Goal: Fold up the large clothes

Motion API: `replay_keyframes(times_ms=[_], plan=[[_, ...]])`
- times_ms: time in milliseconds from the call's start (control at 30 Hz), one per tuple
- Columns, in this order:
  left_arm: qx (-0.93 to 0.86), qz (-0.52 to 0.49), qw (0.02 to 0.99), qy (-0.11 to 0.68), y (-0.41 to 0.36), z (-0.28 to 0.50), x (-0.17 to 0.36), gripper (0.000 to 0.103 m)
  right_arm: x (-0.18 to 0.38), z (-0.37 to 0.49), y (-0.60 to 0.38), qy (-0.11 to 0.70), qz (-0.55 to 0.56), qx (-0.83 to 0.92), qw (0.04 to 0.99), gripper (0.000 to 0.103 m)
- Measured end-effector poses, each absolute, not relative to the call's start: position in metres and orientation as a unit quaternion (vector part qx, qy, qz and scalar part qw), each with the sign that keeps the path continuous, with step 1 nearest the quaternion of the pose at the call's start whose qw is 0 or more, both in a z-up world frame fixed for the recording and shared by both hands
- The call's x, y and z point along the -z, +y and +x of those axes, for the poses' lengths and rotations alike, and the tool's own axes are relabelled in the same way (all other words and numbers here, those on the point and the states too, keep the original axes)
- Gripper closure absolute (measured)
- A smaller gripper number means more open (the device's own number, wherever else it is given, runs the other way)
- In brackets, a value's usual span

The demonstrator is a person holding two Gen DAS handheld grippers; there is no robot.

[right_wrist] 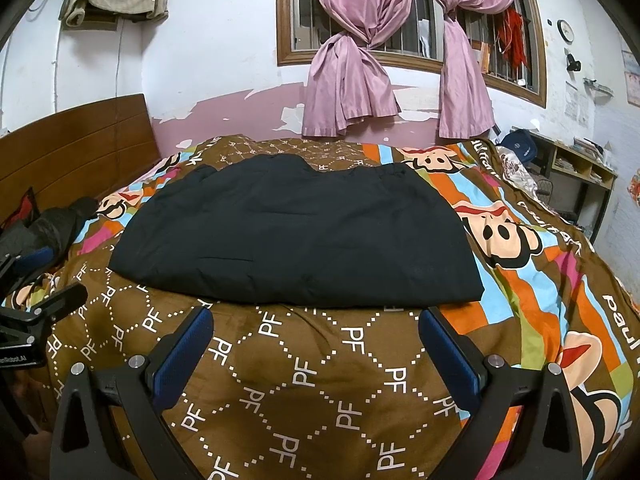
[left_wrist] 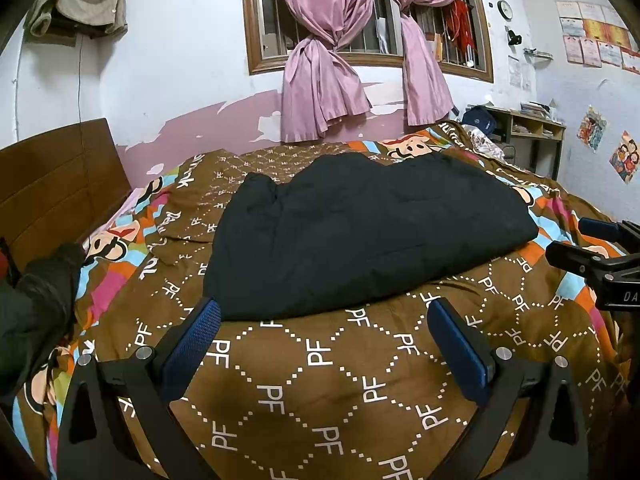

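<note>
A large black garment (left_wrist: 360,232) (right_wrist: 296,236) lies folded into a broad flat slab in the middle of the bed, its near edge straight and its far edge lumpy. My left gripper (left_wrist: 324,320) hovers open just in front of that near edge, blue pads wide apart, holding nothing. My right gripper (right_wrist: 316,324) is also open and empty, a little short of the same edge. In the left wrist view the right gripper (left_wrist: 588,244) shows at the right border, beside the garment's right corner. The left gripper (right_wrist: 44,276) appears at the left border of the right wrist view.
The bed wears a brown "PF" quilt (left_wrist: 320,380) with colourful cartoon stripes. Another dark garment (left_wrist: 36,300) (right_wrist: 52,224) is heaped at the left by the wooden headboard (left_wrist: 60,184). Pink curtains (left_wrist: 324,80) hang behind the bed. A shelf unit (left_wrist: 536,136) stands at the right.
</note>
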State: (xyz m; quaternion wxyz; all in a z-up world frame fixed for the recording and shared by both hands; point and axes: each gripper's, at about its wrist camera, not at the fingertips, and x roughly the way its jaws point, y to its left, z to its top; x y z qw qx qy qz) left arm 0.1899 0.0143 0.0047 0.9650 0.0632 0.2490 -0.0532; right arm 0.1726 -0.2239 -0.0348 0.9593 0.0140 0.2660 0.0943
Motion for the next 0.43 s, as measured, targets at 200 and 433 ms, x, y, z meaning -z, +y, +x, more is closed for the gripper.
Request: replay_keyframes(times_ms=[200,433], plan=[[0.061,0.07,0.956,0.277,0.0119,0.195,-0.0016,0.002,0.0354,0.1712,-0.2215,0.267,0.016,-0.091,0.959,0.0],[0.055,0.071,0.959,0.268,0.0119,0.192,0.001,0.002,0.0353,0.1712,-0.2217,0.266,0.016,-0.091,0.959,0.0]])
